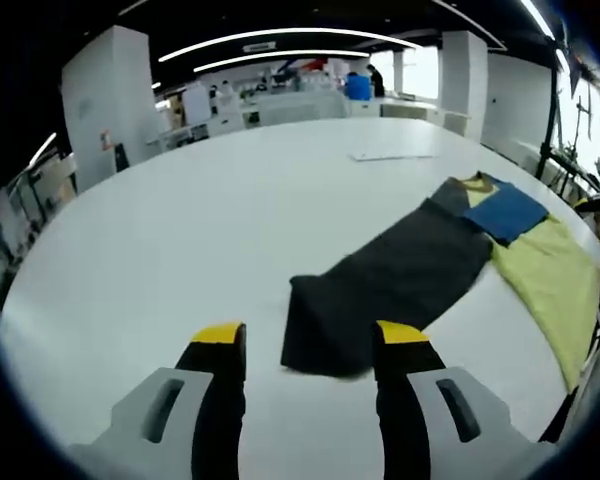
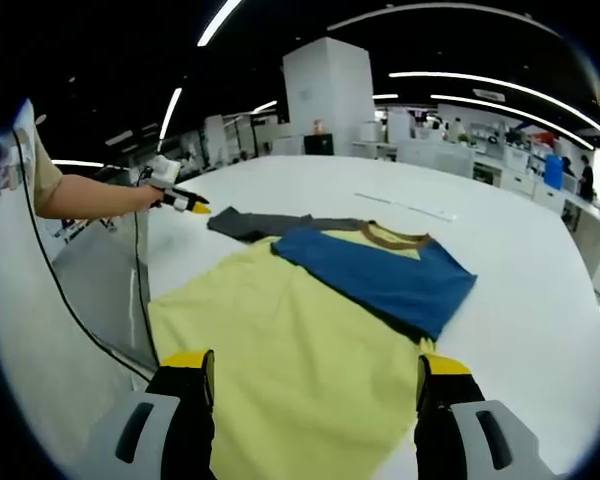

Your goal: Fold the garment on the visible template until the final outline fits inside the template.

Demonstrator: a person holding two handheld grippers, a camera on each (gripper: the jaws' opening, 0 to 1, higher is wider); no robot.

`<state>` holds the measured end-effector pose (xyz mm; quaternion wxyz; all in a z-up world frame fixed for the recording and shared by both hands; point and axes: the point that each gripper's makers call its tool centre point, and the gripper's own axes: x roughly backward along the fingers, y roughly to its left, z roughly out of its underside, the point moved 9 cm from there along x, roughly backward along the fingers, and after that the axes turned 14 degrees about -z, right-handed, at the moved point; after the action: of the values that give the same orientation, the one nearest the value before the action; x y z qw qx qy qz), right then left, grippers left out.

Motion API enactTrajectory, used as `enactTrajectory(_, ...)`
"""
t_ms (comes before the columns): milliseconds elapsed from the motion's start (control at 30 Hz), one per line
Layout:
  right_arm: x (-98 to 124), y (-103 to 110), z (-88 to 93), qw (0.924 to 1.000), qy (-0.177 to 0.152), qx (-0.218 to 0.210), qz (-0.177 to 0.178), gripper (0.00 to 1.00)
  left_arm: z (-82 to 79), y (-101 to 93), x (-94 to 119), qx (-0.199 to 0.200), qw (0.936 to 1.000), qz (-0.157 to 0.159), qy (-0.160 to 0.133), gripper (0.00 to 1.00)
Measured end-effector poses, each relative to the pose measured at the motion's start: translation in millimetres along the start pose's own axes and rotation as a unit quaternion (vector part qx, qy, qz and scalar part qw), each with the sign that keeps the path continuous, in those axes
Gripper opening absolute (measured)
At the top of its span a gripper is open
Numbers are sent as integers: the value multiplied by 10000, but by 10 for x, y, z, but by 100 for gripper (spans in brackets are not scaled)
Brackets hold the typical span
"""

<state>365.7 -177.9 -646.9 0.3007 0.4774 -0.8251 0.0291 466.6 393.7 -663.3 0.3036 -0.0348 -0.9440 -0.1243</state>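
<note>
garment (image 2: 310,330) flat on white table (image 1: 180,230) — dark sleeve end between spread left fingers (image 1: 220,345), right fingers (image 2: 190,372) spread over yellow hem.

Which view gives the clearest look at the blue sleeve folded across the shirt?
The right gripper view: the blue sleeve lies near and broad, across the yellow shirt, below the brown collar. In the left gripper view the sleeve is a small patch far right.

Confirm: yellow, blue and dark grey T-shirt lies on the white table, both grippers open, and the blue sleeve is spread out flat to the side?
Not quite. In the right gripper view the blue sleeve is folded over the yellow body of the T-shirt, not spread sideways. The rest holds: white table, left gripper and right gripper open.
</note>
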Motion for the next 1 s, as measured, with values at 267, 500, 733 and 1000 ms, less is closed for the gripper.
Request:
enactTrajectory(267, 74, 22, 42, 10000, 4, -55, 66, 82, 56, 76, -79, 2, 9999, -100, 130, 44)
enactTrajectory(500, 119, 29, 85, 9999, 47, -109, 116, 82, 120, 124, -140, -3, 9995, -145, 272, 35)
enactTrajectory(733, 155, 42, 104, 9997, 52, -149, 159, 82, 149, 207, -266, 20, 9994, -139, 327, 29)
enactTrajectory(1000, 191, 66, 108, 9996, 73, -177, 202, 82, 166, 231, -403, 6, 9993, -72, 377, 24)
